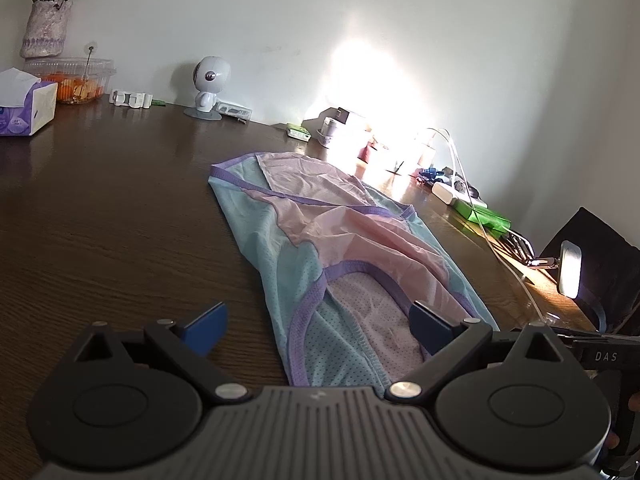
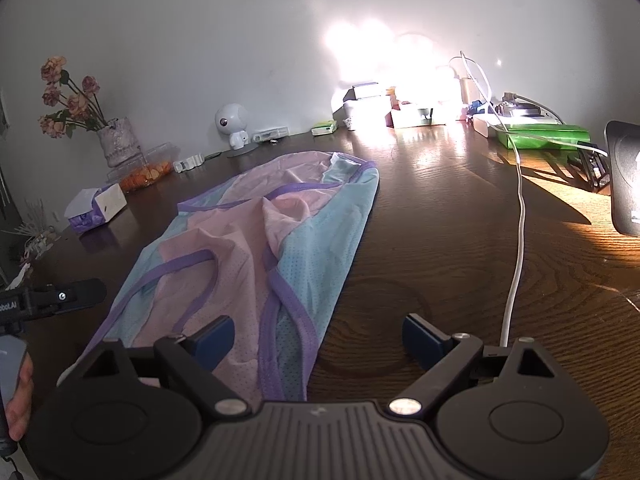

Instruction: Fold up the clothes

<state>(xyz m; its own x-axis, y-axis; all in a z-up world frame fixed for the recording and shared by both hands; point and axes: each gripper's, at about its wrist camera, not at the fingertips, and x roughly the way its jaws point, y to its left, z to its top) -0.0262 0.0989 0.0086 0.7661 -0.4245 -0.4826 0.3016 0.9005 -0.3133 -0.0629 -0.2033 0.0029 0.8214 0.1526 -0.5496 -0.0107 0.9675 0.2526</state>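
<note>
- Pink, pale-blue mesh garment (image 1: 320, 240) with purple trim lies lengthwise mid-frame on the dark wooden table (image 1: 100, 220).
- Left gripper (image 1: 318, 330): jaws spread wide, empty, over the garment's near end.
- Right gripper (image 2: 318, 340): likewise released, straddling the garment's right edge.
- Only the right wrist view shows the white cable (image 2: 518, 240) crossing bare wood at the right.
- Left wrist view: open table at the left.

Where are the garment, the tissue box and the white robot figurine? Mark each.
garment (image 1: 320, 248): left wrist view, pink middle panel.
tissue box (image 1: 24, 108): left wrist view, front face.
white robot figurine (image 2: 231, 119): right wrist view, round head.

garment (image 1: 320, 248) on table (image 1: 100, 220), cable (image 2: 520, 220) right
</note>
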